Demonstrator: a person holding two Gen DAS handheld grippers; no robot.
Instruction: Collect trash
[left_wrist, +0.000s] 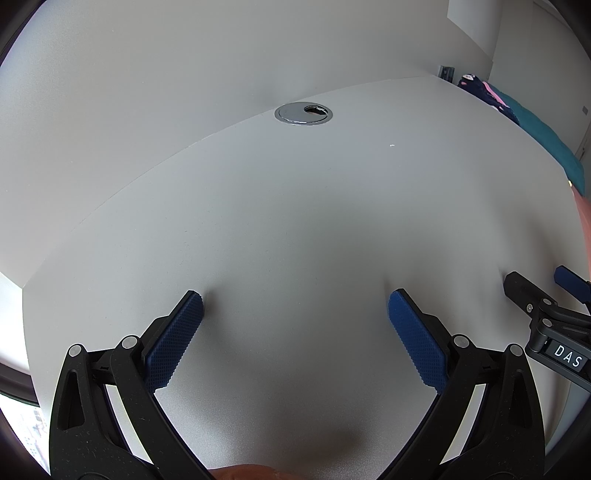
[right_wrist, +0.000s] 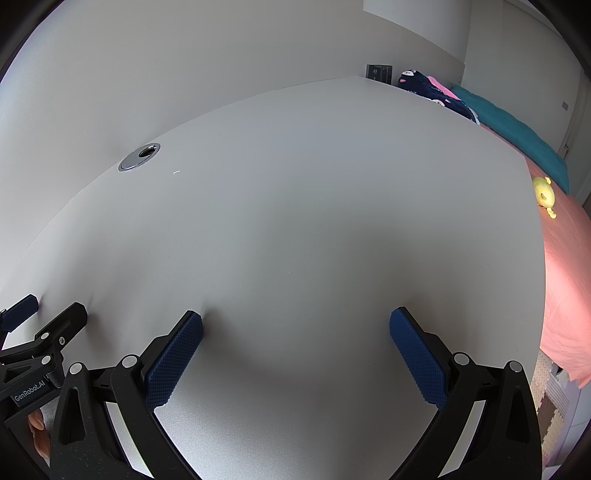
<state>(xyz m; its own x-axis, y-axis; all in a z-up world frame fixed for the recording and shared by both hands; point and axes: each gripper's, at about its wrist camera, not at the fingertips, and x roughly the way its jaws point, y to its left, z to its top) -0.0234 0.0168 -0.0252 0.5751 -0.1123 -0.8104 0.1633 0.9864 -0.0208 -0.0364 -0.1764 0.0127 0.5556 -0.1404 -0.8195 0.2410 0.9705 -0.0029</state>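
Observation:
My left gripper stands open low over the white desk, its blue pads wide apart and nothing between them. My right gripper is open too, just above the same desk, and holds nothing. Each gripper shows at the edge of the other's view: the right gripper at the far right, the left gripper at the far left. A tiny white scrap lies on the desk near the cable grommet; the same scrap shows in the right wrist view. No other trash is in sight.
The desk backs onto a white wall. A chrome grommet sits near its rear edge. Right of the desk lies a bed with a pink sheet, a teal blanket, a dark patterned cloth and a yellow toy. Foam floor mats lie below.

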